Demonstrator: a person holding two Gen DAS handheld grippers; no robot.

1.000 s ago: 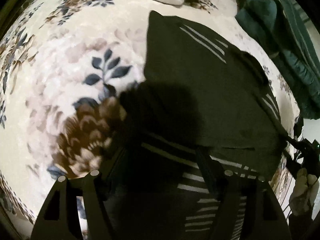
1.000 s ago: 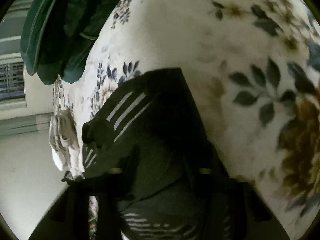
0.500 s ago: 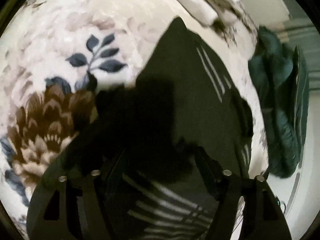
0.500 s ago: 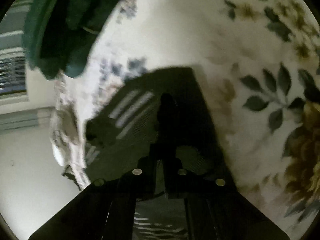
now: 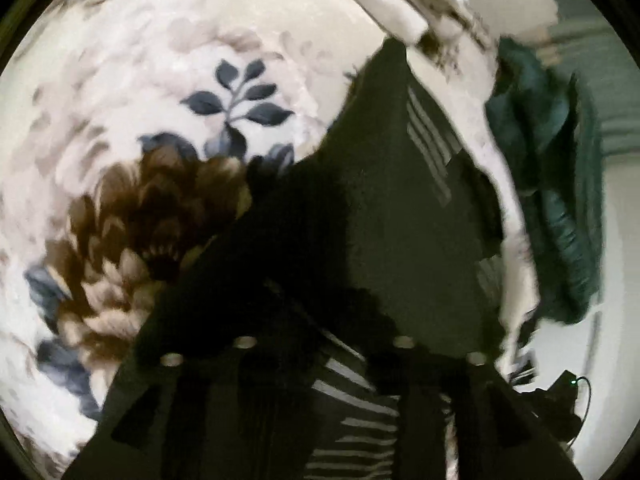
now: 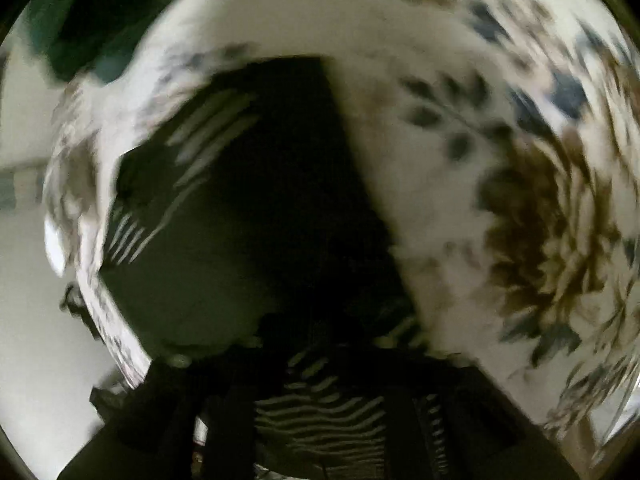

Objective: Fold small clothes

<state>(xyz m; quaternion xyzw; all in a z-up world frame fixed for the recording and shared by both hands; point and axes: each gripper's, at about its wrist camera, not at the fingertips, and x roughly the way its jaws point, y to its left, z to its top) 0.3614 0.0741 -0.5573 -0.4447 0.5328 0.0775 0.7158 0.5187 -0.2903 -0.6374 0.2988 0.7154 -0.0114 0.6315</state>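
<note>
**Both grippers loosened over the dark shorts**

The dark shorts [image 5: 400, 216] lie on the flowered bedspread [image 5: 140, 80], white stripes showing at one side, close to the bed's edge. A green garment [image 5: 560, 200] hangs off that edge beyond them.

The left gripper [image 5: 324, 344] has its jaws partly apart, just opening, with striped cloth lying between them; the dark and the blur hide whether the pads press on it. The right gripper [image 6: 320, 356] has just opened too, part way, striped fabric between its jaws, and again I cannot tell if it is gripped.

To my eye a fold is being laid down. Doing it well would mean taking both corners of one hem together, lifting evenly, keeping the cloth taut, and lining edge on edge before letting go.
</note>
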